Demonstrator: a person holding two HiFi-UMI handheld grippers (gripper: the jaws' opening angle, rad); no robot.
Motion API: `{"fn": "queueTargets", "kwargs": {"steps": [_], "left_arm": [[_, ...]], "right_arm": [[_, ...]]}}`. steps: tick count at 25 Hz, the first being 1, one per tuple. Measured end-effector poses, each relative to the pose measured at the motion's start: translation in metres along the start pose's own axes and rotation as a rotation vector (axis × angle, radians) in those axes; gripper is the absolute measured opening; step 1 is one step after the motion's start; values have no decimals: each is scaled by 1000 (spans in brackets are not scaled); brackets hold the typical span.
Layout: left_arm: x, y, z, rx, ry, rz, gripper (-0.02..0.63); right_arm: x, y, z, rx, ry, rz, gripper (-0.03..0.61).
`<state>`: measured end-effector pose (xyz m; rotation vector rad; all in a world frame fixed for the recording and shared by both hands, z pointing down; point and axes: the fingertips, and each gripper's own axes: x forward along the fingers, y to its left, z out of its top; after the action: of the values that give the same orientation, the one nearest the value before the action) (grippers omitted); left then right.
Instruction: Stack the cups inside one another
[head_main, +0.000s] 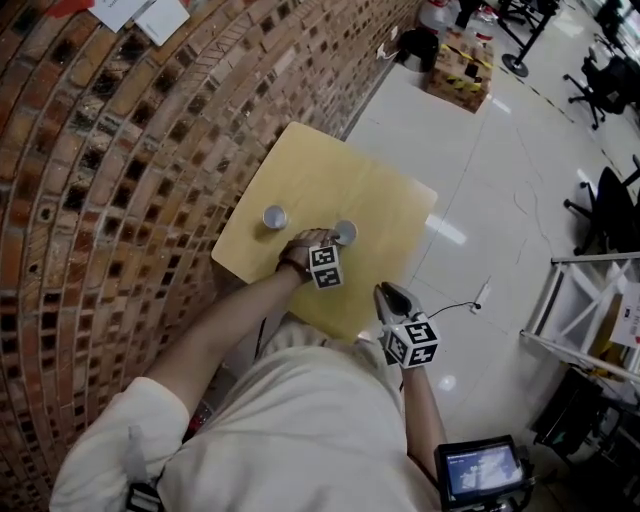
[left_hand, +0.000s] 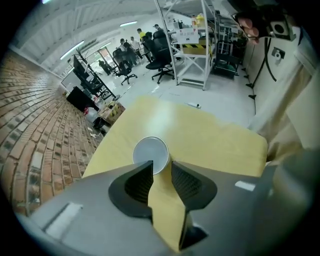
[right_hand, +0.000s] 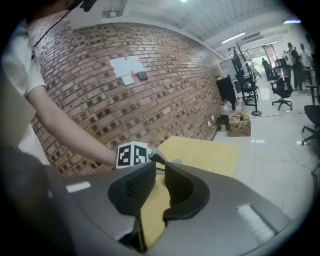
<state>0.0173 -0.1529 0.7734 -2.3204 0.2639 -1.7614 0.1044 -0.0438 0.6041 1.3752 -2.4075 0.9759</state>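
Two grey-white cups stand on the yellow table (head_main: 380, 200). One cup (head_main: 275, 217) is near the left edge. The other cup (head_main: 344, 232) is by the middle, right beside my left gripper (head_main: 330, 245). In the left gripper view this gripper (left_hand: 161, 167) points steeply down, and that cup (left_hand: 151, 154) shows its round top just beyond the fingertips, by the left one. The jaws are apart, with bare table between them. My right gripper (head_main: 387, 292) hangs over the table's near edge, away from both cups. In its own view the right gripper (right_hand: 159, 167) holds nothing and its jaws stand narrowly apart.
A brick wall (head_main: 120, 150) runs close along the table's left side. White tiled floor (head_main: 500, 150) lies to the right, with a white metal rack (head_main: 590, 300), office chairs (head_main: 600, 70) and a cardboard box (head_main: 455, 65) farther off. People stand far back (left_hand: 150, 35).
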Motion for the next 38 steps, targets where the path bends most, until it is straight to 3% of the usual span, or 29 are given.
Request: {"fn": "queueTargets", "kwargs": {"steps": [7,10,15,26,33,38], "left_arm": [[23,-5,-5,47,42,-37,129],[28,-1,-8,67,59,-18,53],[22,5,-11,35,54,2,38],[-33,14,-24,-163,-18,55,37],[-79,30,-61,-320,-33,109,37],[-98,46,-95,-370,-15,139,37]], "right_arm": [[-1,-9,-3,8,21,-10,51],[2,-11,-4,5,29,-14,51],[5,-8,-8,2,42,-6,51],[28,15,-2,-29,42,62,51],[51,33,-2,-30,42,119,51],[71,46,-8,-47,64,139,51]]}}
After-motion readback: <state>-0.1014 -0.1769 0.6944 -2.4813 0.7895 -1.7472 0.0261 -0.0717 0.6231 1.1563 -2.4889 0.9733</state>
